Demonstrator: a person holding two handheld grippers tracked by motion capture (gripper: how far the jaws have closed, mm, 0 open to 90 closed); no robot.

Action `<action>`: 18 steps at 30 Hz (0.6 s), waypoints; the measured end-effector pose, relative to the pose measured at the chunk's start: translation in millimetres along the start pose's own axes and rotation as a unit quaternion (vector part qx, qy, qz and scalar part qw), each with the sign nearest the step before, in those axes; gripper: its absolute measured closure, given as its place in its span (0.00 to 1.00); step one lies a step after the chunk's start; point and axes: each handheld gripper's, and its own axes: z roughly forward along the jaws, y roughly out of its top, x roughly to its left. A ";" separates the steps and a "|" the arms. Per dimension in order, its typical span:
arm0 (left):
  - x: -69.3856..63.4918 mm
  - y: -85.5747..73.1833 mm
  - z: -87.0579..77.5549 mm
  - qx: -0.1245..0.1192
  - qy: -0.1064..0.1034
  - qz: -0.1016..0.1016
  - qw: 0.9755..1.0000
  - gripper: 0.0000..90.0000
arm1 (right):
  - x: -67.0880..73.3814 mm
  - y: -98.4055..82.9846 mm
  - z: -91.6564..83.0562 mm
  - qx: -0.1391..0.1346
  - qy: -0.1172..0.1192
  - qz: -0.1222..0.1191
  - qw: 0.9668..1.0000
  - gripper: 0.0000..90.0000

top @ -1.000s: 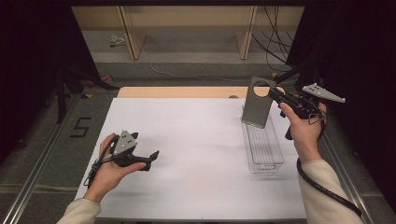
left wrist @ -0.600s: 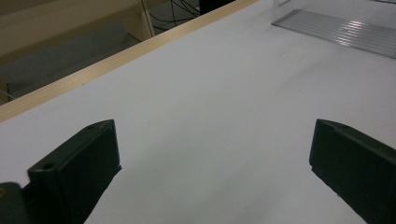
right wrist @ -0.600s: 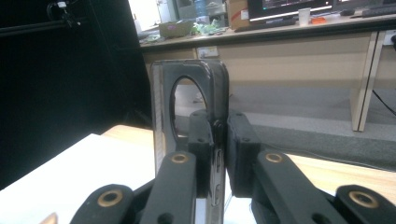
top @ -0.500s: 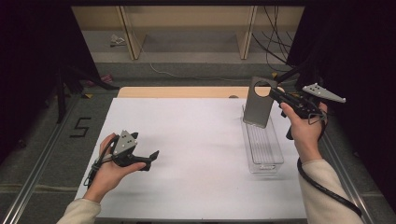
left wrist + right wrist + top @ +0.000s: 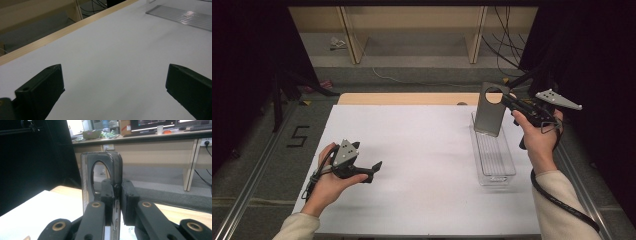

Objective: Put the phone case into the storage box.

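Observation:
A grey flat lid [image 5: 490,109] with a round hole near its top hangs upright over the far end of a clear plastic box [image 5: 493,156] at the right of the white table. My right gripper [image 5: 507,101] is shut on the lid's upper edge, beside the hole. In the right gripper view the lid [image 5: 100,182] stands edge-on between the two black jaws of my right gripper [image 5: 115,195]. My left gripper [image 5: 373,171] rests low at the table's left, held in a hand, open with nothing between its jaws. My left gripper [image 5: 112,85] looks out over bare white table.
The white table [image 5: 422,150] has a wooden strip [image 5: 407,98] along its far edge. Beyond it stand wooden shelf legs [image 5: 349,35] and loose cables [image 5: 507,30]. Dark curtains close in both sides. A "5" mark [image 5: 298,136] is on the floor at the left.

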 end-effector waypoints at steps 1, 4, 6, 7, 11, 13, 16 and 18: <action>0.0 0.0 0.0 0.000 0.000 0.000 1.000 0.01 | 0.0 -0.1 0.1 -0.001 -0.001 0.000 1.000 0.92; 0.0 0.0 0.0 0.000 0.000 0.000 1.000 0.02 | -0.3 -0.3 0.3 -0.001 -0.002 -0.003 1.000 0.91; 0.1 0.0 -0.1 0.000 0.000 0.000 1.000 0.01 | -0.4 -0.3 0.3 0.000 -0.003 -0.004 1.000 0.91; 0.1 0.1 -0.2 0.000 0.000 0.000 1.000 0.02 | -0.6 -0.4 0.3 -0.001 -0.004 -0.004 1.000 0.92; 0.1 0.1 -0.3 0.000 0.000 0.000 1.000 0.02 | -1.2 -0.3 -0.1 -0.001 -0.006 -0.004 1.000 0.91; 0.1 0.1 -0.2 -0.001 0.001 -0.001 1.000 0.02 | -1.7 -0.1 -0.2 -0.002 -0.007 -0.005 1.000 0.91; 0.2 0.2 -0.2 -0.001 0.001 0.000 1.000 0.02 | -2.4 0.1 -0.4 -0.002 -0.009 -0.006 1.000 0.91; 0.2 0.1 -0.2 -0.001 0.001 -0.001 1.000 0.02 | -2.9 0.1 -0.4 -0.002 -0.011 -0.007 1.000 0.91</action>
